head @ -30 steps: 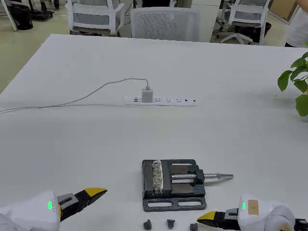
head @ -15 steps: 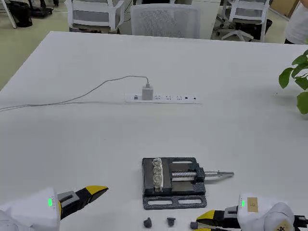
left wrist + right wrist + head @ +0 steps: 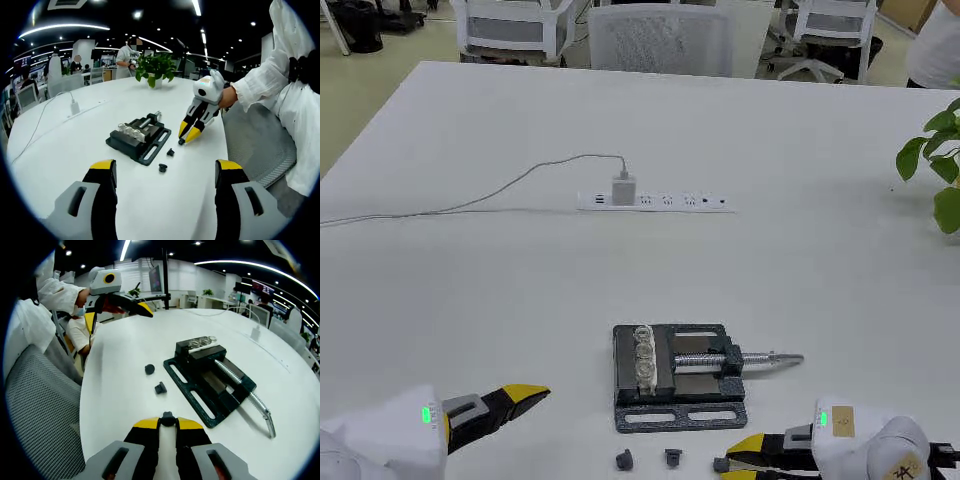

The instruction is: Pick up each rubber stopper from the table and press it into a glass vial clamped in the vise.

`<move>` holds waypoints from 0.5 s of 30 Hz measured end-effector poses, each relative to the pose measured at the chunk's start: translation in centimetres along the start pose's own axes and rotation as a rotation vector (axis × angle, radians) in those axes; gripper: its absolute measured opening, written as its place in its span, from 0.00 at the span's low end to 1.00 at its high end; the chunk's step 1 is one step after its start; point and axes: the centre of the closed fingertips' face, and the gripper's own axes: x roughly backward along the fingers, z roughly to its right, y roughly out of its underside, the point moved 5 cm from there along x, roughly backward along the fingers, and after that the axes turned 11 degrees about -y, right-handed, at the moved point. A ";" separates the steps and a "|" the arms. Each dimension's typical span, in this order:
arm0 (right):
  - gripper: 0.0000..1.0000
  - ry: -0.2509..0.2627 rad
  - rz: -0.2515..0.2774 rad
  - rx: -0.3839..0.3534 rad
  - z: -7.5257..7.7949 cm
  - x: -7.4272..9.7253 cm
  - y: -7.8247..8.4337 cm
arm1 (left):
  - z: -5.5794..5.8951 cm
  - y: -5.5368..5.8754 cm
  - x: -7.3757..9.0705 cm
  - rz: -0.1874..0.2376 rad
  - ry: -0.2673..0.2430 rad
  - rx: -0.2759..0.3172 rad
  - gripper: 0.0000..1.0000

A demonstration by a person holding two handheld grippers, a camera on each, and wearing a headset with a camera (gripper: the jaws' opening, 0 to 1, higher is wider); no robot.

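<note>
Right tongs [image 3: 167, 424] pinched narrow on stopper [image 3: 167, 416], bottom centre of right gripper view. Vials [image 3: 201, 343] in vise [image 3: 210, 375] lie ahead, up and right. Left tongs [image 3: 165, 166] wide, empty. Loose stoppers [image 3: 625, 460] wait on worktop [image 3: 520, 280].

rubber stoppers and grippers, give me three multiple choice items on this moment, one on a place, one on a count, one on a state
1. Where do the loose stoppers lie? A) on the table just before the vise B) inside the vise C) by the power strip
2. How many stoppers lie free of both grippers? A) one B) two C) four
3. The left gripper is: A) shut on a vial B) open, holding nothing C) shut on a stopper
1A, the head view shows them by the vise's near edge; 2B, two lie apart while the third stopper sits between the right gripper's fingers; 3B, its fingers stand wide apart.
</note>
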 end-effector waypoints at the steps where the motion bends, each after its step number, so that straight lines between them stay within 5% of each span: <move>1: 0.06 -0.001 0.004 0.000 -0.1 0.1 -0.1 | 0.0 -0.1 0.0 0.002 0.001 -0.001 0.79; 9: 0.06 -0.023 0.067 0.018 -1.5 2.0 -2.1 | 0.6 -1.5 -0.2 0.029 0.022 -0.021 0.76; 15: 0.06 -0.044 0.142 0.040 -2.7 4.0 -5.0 | 1.3 -3.9 -0.3 0.086 0.048 -0.024 0.74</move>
